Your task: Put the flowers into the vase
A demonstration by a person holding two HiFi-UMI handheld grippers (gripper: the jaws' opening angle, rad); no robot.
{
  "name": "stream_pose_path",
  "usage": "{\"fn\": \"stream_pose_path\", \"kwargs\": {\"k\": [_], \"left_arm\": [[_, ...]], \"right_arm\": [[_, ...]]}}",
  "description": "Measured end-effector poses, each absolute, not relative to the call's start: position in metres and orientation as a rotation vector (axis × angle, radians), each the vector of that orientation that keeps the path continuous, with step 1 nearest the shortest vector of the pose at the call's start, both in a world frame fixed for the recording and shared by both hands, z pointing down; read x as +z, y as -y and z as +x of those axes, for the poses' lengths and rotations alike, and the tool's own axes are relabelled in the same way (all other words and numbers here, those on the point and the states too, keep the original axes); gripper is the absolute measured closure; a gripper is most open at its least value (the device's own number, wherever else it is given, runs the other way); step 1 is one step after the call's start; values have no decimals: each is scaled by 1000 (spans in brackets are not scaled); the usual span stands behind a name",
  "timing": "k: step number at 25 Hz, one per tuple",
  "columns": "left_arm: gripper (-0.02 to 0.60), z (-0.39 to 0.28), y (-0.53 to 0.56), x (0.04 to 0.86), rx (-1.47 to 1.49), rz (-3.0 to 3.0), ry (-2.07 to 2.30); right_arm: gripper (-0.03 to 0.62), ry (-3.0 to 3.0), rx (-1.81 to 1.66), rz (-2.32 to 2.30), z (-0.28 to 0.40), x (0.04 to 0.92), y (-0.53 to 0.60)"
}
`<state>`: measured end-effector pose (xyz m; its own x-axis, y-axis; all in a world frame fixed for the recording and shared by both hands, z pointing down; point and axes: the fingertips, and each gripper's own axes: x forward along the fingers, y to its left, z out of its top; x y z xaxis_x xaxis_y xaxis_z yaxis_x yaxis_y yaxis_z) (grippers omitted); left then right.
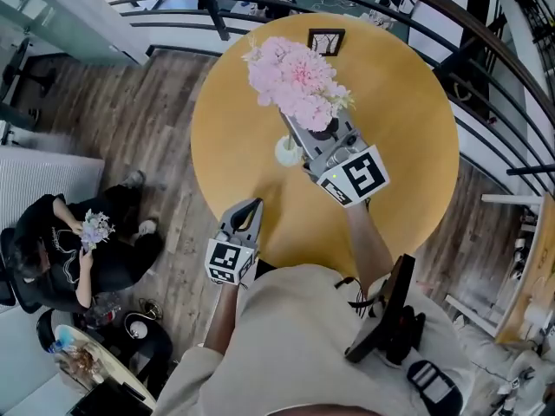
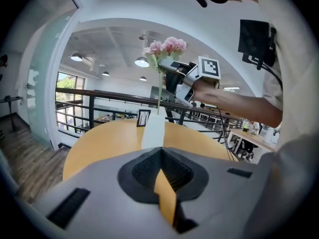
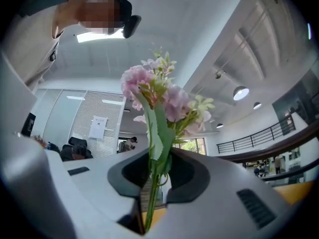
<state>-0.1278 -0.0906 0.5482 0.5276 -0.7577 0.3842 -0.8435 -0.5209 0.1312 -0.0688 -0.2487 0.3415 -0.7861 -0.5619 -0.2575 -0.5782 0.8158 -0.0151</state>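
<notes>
A bunch of pink flowers (image 1: 296, 80) with green leaves is held above the round yellow table (image 1: 408, 128). My right gripper (image 1: 301, 132) is shut on its stem. In the right gripper view the stem (image 3: 150, 198) runs up between the jaws to the blooms (image 3: 164, 96). A small white vase (image 1: 288, 151) stands upright on the table just under the flowers. In the left gripper view the stem (image 2: 159, 91) reaches down to the mouth of the vase (image 2: 153, 131); whether it is inside I cannot tell. My left gripper (image 1: 252, 204) is shut and empty, near the table's front edge.
A small black picture frame (image 1: 326, 40) stands at the table's far edge. A black railing (image 1: 486, 137) curves round the table's far and right sides. At the lower left a seated person (image 1: 61, 250) holds another bunch of flowers, beside wooden floor.
</notes>
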Motion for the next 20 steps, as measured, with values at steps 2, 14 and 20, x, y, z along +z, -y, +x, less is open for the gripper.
{"fn": "stream_pose_path", "kwargs": {"k": [2, 14, 20], "left_arm": [[575, -126, 87, 553, 418, 2463, 1315], [575, -112, 80, 557, 404, 2471, 1253], [575, -113, 78, 557, 400, 2472, 1259]], "right_arm": [[517, -2745, 59, -886, -67, 353, 246], [490, -2838, 8, -1118, -74, 441, 221], [369, -2934, -69, -1252, -75, 493, 218]]}}
